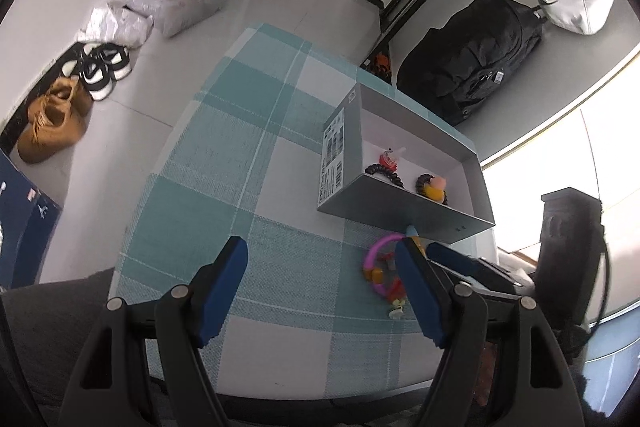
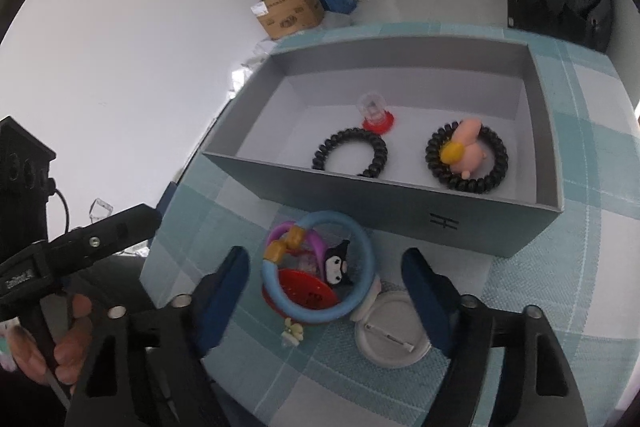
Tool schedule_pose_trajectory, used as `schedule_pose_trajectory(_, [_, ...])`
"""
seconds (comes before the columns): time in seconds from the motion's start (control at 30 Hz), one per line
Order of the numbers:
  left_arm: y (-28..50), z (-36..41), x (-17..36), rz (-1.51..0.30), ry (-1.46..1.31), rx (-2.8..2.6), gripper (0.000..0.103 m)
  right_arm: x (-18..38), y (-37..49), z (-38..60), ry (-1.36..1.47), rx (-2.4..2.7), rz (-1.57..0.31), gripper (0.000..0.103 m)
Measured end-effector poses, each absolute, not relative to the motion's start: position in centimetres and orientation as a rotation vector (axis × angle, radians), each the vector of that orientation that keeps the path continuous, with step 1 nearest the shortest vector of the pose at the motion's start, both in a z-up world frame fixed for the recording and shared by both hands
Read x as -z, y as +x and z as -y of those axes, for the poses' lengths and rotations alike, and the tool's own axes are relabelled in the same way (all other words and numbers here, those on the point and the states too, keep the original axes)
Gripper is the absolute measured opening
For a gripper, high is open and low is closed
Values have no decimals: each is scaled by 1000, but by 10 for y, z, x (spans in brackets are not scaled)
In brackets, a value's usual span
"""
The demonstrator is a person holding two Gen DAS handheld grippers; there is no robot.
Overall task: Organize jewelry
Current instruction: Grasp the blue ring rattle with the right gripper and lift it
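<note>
Jewelry waiting to be sorted lies in a small heap on the checked tabletop, just in front of the grey box: a blue ring on top of a pink ring, a red piece and a small black-and-white charm, with a round white badge beside them. 2 black coil hair ties are already inside the box.

The pieces overlap, so fingers closing on the blue ring could drag the pink ring or the charm along, or pinch only the edge so it slips out on the way up. The box's near wall stands close behind the heap, and a low lift could knock a piece against it.

The right gripper is partly open and holds nothing; the heap sits between its fingers, nearer the left one, and the badge touches or nearly touches the right one. The left gripper is also partly open and empty, with the heap just beside its right finger.
</note>
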State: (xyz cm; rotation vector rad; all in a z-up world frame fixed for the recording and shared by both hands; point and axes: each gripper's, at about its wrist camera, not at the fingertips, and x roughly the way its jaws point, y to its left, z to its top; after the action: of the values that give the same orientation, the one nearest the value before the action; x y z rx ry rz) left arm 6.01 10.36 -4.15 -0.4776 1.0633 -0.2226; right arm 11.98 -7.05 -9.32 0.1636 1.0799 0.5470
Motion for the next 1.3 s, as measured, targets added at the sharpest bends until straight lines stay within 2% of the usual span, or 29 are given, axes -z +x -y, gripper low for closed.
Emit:
schedule_pose_trajectory(0.07, [60, -105, 41, -1062, -480, 226, 72, 94, 121, 69, 168, -549, -1077, 74])
schedule_pose_trajectory(0.13, [61, -106, 42, -1065, -484, 225, 72, 94, 122, 67, 166, -559, -1078, 63])
schedule_pose_trajectory(0.23, [61, -107, 42, -1075, -501, 234, 72, 96, 122, 65, 161, -555, -1088, 58])
schedule_pose_trajectory(0.93, [60, -94, 40, -1080, -481, 286, 72, 79, 108, 82, 163, -530, -1025, 57])
schedule_pose_trajectory(1.3, [49, -53, 47, -1145, -346, 408, 72, 66, 98, 124, 196, -443, -999, 57])
